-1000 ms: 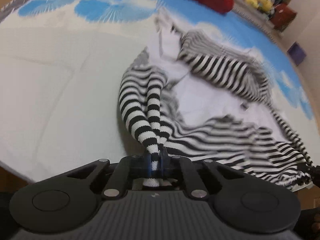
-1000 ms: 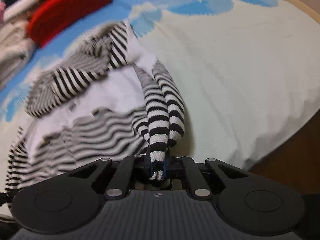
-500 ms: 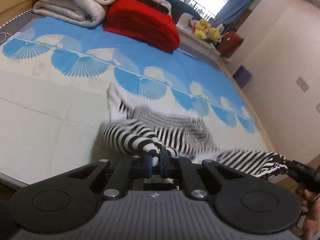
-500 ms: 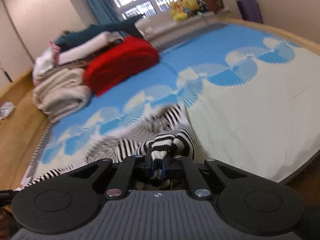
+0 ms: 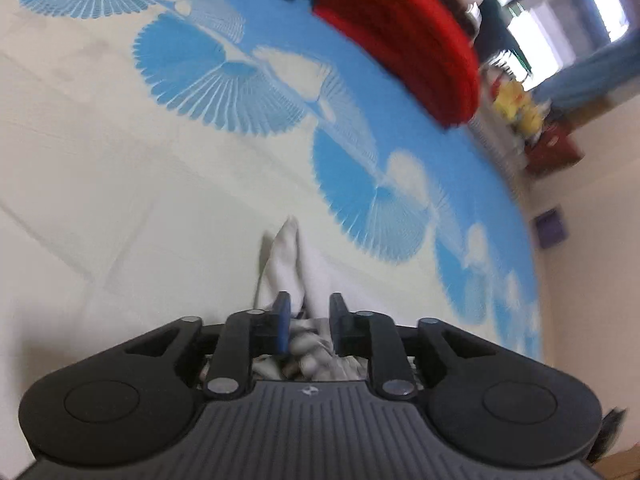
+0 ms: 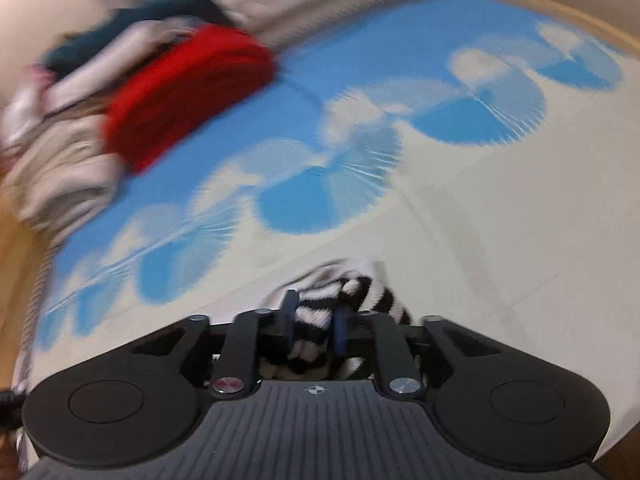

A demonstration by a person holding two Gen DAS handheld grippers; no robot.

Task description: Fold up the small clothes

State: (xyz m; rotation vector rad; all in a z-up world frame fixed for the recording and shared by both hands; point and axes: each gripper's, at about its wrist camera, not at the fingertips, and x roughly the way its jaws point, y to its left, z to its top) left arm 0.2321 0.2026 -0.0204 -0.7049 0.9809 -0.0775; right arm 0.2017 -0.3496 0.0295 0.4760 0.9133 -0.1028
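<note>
Lying between two parted tongs (image 5: 309, 320) (image 6: 313, 322): one striped garment (image 6: 320, 320).

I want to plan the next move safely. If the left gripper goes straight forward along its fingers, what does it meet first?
Most likely the white cloth lying between and just ahead of the open left gripper. Beyond it comes the cream and blue fan-patterned bed cover. Depth is unclear in this blurred fisheye view.

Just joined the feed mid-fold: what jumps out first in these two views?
The bed sheet with big blue fan prints fills both views, with a bright red folded blanket at its far end. Up close, the right hand-held gripper has striped garment between its parted fingers; the left hand-held gripper stands open over white cloth.
</note>
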